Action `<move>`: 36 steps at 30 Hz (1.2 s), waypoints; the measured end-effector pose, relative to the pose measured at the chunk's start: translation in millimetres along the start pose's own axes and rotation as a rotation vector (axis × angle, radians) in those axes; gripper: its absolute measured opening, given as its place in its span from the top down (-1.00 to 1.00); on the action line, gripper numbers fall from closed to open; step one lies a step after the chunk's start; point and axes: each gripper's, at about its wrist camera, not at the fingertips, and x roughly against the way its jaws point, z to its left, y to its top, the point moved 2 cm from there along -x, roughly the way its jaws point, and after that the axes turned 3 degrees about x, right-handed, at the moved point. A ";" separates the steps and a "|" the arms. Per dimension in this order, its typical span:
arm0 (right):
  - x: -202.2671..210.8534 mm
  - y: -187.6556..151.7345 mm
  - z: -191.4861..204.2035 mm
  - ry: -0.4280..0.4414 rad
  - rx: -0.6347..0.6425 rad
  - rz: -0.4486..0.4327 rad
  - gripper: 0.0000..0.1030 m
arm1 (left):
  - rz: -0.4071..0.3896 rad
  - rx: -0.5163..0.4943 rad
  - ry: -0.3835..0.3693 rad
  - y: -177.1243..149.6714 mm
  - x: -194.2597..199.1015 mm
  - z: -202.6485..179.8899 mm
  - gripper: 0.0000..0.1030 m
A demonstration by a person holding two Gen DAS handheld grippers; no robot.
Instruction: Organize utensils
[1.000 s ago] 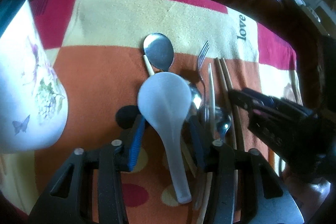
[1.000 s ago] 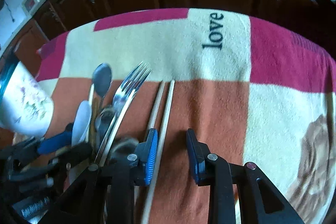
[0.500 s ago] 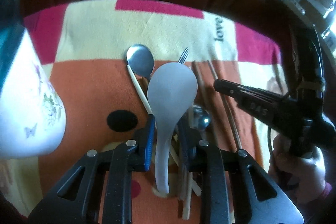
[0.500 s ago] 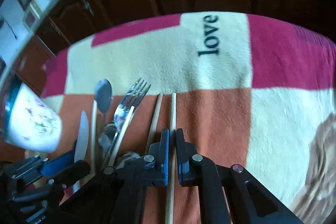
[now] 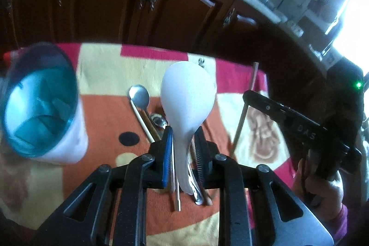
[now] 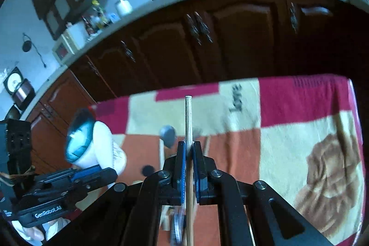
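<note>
Spoon (image 5: 188,98) lifted, chopstick (image 6: 188,121) lifted off cloth

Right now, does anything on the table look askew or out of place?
Yes. The white cup with the blue inside lies tipped, mouth facing the camera. Loose utensils still sit in a crossed heap: a metal spoon overlapping a chopstick on the cloth.

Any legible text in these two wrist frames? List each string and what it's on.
"love": on the blanket, blurred, in the right wrist view.
"GenRobot.AI": on the left gripper body, seen from the right wrist.
"DAS": on the right gripper body, seen from the left wrist.
Small white print beside "GenRobot.AI": too small to read.
</note>
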 end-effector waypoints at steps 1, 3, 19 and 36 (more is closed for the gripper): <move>9.4 6.2 10.3 0.005 0.017 -0.021 0.89 | -0.021 0.005 -0.003 5.0 12.8 3.1 0.92; 23.3 14.7 29.5 0.020 0.044 -0.054 0.90 | -0.049 0.023 -0.004 13.5 30.0 9.3 0.92; 37.9 54.0 108.8 0.042 0.183 -0.113 0.90 | -0.077 -0.032 0.015 -2.9 88.2 43.4 0.69; 70.3 28.4 1.1 -0.059 0.017 -0.103 0.90 | 0.204 -0.116 0.082 -41.3 -87.3 5.1 0.34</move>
